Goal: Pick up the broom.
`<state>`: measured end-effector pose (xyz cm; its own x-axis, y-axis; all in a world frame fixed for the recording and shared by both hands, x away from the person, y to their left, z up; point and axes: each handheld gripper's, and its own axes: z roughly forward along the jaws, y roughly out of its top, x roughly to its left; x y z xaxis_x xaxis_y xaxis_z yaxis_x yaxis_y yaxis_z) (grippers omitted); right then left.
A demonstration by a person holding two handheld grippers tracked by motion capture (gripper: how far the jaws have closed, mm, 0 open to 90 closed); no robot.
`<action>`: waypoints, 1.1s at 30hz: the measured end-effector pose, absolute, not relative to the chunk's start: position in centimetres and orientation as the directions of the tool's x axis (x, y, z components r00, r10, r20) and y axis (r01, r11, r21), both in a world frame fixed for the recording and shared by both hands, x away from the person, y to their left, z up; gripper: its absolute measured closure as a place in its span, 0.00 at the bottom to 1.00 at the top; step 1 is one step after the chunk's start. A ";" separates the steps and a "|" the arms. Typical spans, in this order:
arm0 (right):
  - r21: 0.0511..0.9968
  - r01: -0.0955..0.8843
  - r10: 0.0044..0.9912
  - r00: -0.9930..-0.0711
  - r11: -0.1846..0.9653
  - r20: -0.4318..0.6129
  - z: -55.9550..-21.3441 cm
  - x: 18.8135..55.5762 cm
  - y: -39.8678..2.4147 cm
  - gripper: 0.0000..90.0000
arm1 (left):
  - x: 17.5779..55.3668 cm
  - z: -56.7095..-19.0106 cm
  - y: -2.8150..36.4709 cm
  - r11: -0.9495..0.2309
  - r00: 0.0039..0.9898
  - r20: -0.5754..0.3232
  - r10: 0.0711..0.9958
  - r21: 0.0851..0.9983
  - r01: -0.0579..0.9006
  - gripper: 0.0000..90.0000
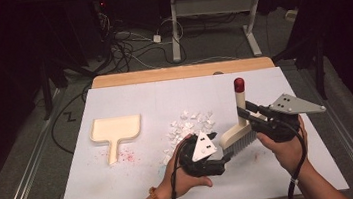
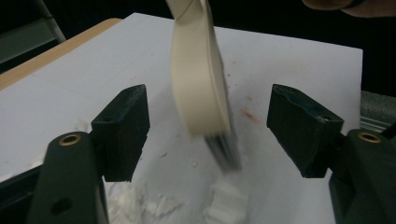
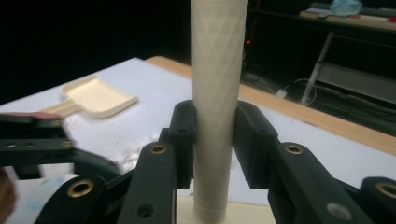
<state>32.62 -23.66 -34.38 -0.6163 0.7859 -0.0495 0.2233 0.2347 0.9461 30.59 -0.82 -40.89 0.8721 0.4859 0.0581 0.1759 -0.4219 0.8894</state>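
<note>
High view: white sheet on wooden table (image 1: 112,80), dark room, cables on floor; right claw (image 1: 249,110) clenched on brush (image 1: 239,132) handle, left claw (image 1: 224,158) released beside bristles; scraps (image 1: 187,125), dustpan (image 1: 115,130) left

From the high view I see a dim room: the white sheet on the desk (image 1: 124,186) is the brightest area, evenly lit from above, while the floor and both side margins fall to near black. Shadows under the hands are soft and short. I note no glare on the sheet.

In the left gripper view, the brush (image 2: 201,74) is smeared by motion blur, worst at the bristles; the white scraps (image 2: 149,205) at the bottom edge are soft. The black pads read as dark masses with little detail.

In the right gripper view, the handle is sharp and evenly lit; the background is dark, and the dustpan (image 3: 95,98) is slightly soft.
</note>
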 end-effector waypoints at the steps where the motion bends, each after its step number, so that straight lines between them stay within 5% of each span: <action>1: 0.947 0.220 0.782 -0.621 0.235 -0.050 -34.5 32.4 -23.4 0.79 | 30.8 -41.0 -1.1 -0.417 0.874 0.047 0.483 0.890 0.183 0.38; 10: 0.941 0.181 0.722 -0.686 0.286 -0.088 -34.2 30.3 -20.8 0.79 | 31.9 -41.8 -1.0 -0.385 0.887 -0.013 0.462 0.898 0.214 0.68; 16: 0.956 0.103 0.650 -0.753 0.274 -0.105 -33.4 29.4 -21.0 0.77 | 31.5 -40.4 1.4 -0.398 0.898 -0.012 0.440 0.894 0.207 0.72; 22: 0.949 0.051 0.535 -0.835 0.310 -0.130 -33.0 29.1 -22.2 0.52 | 30.4 -39.9 3.6 -0.474 0.926 0.029 0.376 0.865 0.166 0.72; 33: 0.802 -0.001 0.206 -0.966 0.597 -0.155 -36.8 29.3 -21.0 0.43 | 27.7 -39.6 5.9 -0.592 0.984 0.089 0.154 0.806 0.020 0.72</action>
<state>29.27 -21.03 -36.79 -0.9661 0.2064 -0.1553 -0.0015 0.5968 0.8024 27.73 5.86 -39.61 0.9840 0.1542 0.0888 0.0201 -0.5922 0.8055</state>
